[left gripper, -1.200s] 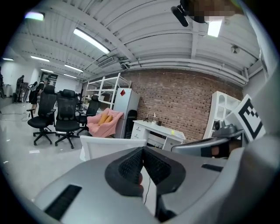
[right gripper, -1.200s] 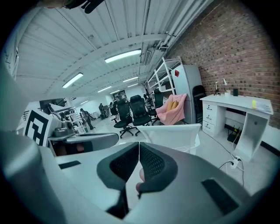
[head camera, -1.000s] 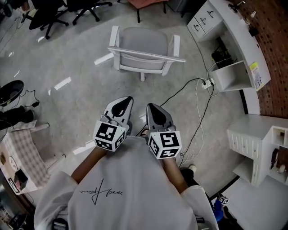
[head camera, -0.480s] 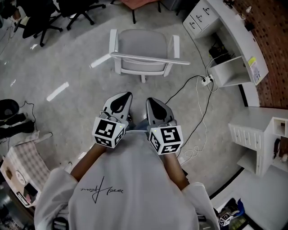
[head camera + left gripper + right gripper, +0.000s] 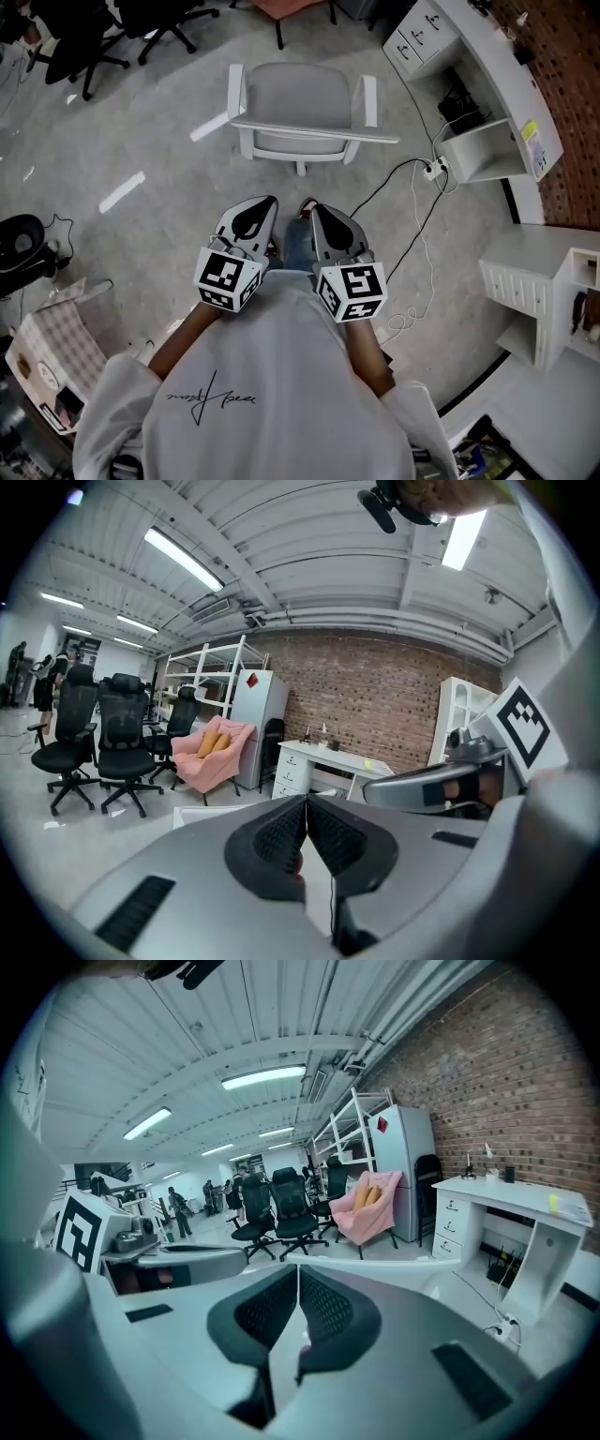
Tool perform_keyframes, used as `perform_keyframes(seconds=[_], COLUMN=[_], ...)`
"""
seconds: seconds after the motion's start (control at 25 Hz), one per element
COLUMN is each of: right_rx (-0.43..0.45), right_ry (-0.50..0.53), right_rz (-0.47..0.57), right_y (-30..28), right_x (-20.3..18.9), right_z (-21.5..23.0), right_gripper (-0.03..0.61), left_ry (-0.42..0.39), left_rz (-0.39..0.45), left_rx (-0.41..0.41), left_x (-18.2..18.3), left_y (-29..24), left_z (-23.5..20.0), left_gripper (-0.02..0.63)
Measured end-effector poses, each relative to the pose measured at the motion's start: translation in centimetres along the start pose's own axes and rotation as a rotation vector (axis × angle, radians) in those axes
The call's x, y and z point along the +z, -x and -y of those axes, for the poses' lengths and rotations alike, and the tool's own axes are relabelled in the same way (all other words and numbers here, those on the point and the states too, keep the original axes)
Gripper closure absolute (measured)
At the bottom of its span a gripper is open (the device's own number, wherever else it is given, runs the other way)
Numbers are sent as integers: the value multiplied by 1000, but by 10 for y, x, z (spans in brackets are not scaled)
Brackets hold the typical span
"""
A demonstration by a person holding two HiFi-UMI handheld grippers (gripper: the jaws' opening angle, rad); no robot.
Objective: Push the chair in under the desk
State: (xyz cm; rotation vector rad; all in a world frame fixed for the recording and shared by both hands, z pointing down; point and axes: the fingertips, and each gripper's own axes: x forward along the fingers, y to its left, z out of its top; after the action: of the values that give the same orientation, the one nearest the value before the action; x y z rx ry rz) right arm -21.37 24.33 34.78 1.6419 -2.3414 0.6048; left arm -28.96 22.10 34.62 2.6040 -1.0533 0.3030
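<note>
Right now, from the head view, both grippers sit side by side just in front of my chest, well short of the white chair [image 5: 305, 94]. My left gripper [image 5: 259, 212] is fully closed with nothing between its jaws, and so is my right gripper [image 5: 324, 219]; each gripper's own view shows the ribbed pads pressed together.

The chair stands on open floor with its backrest rail toward me. The white bench [image 5: 483, 66] lies to the right of the chair and a little beyond it, so the chair is not yet lined up with the knee space.

As I judge it, the step in hand is the approach. I should keep both grippers closed and set their blunt tips on the backrest rail, one either side of its middle. Even pressure should roll the chair straight, and more from the left should swing it right. A white power strip [image 5: 433, 171] and its black cable [image 5: 380, 187] lie right of the chair and could snag the chair's base.
</note>
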Motion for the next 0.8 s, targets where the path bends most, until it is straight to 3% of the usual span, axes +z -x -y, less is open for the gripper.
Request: perform_keyframes(seconds=[0.56, 0.8], right_rx=[35, 39], right_ry=[-8, -20], right_rz=[-3, 2], right_y=[-47, -63], right_x=[37, 49], right_z=[62, 95], right_gripper=[551, 551], left_ry=[1, -45], left_rz=[-46, -61], left_rx=[-39, -43], left_x=[18, 30], left_y=[-85, -120], left_z=[2, 1], left_gripper=[607, 609])
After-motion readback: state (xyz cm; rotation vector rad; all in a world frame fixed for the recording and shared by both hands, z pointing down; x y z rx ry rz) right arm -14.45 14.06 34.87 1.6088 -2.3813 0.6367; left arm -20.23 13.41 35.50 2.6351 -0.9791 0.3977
